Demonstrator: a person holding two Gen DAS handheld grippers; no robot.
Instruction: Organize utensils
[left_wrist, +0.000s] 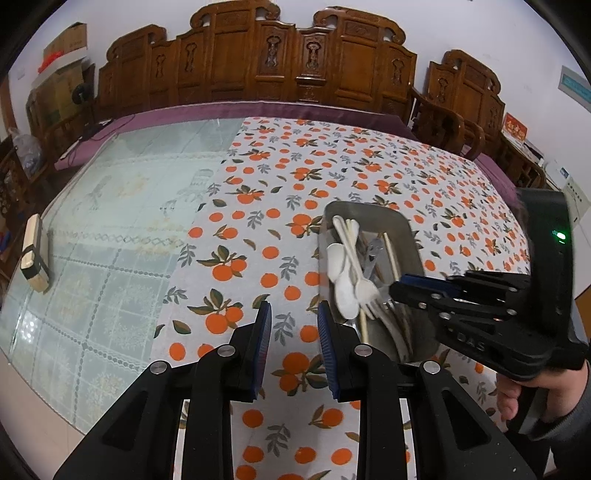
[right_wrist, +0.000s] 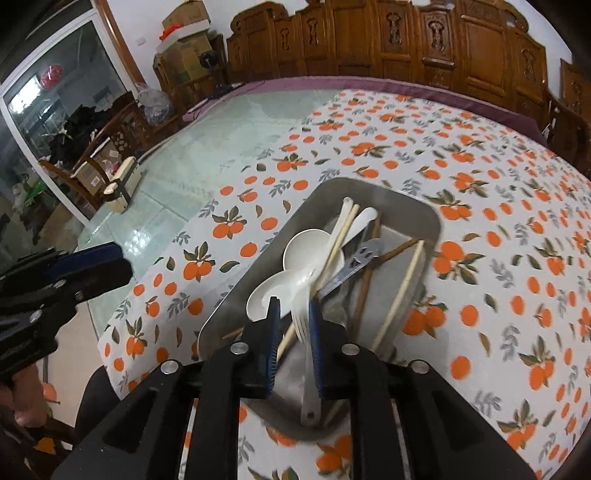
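A metal tray (right_wrist: 406, 199) on the orange-print tablecloth (right_wrist: 498, 221) holds mixed utensils: white spoons (right_wrist: 306, 247), a white plastic fork (right_wrist: 301, 317), pale chopsticks (right_wrist: 340, 236), brown chopsticks (right_wrist: 365, 288) and a metal utensil (right_wrist: 354, 266). My right gripper (right_wrist: 293, 314) is open over the tray's near end, its jaws on either side of the white fork's head without gripping it. My left gripper (left_wrist: 294, 314) is open and empty above the cloth, just left of the tray (left_wrist: 399, 218). The right gripper (left_wrist: 402, 286) reaches over the tray from the right in the left wrist view.
A small wooden block with a black band (left_wrist: 35, 254) lies near the table's left edge on the green glass top (left_wrist: 122, 206). Carved wooden chairs (left_wrist: 277, 59) stand behind the table. Cardboard boxes (right_wrist: 184, 48) and a glass door are at far left.
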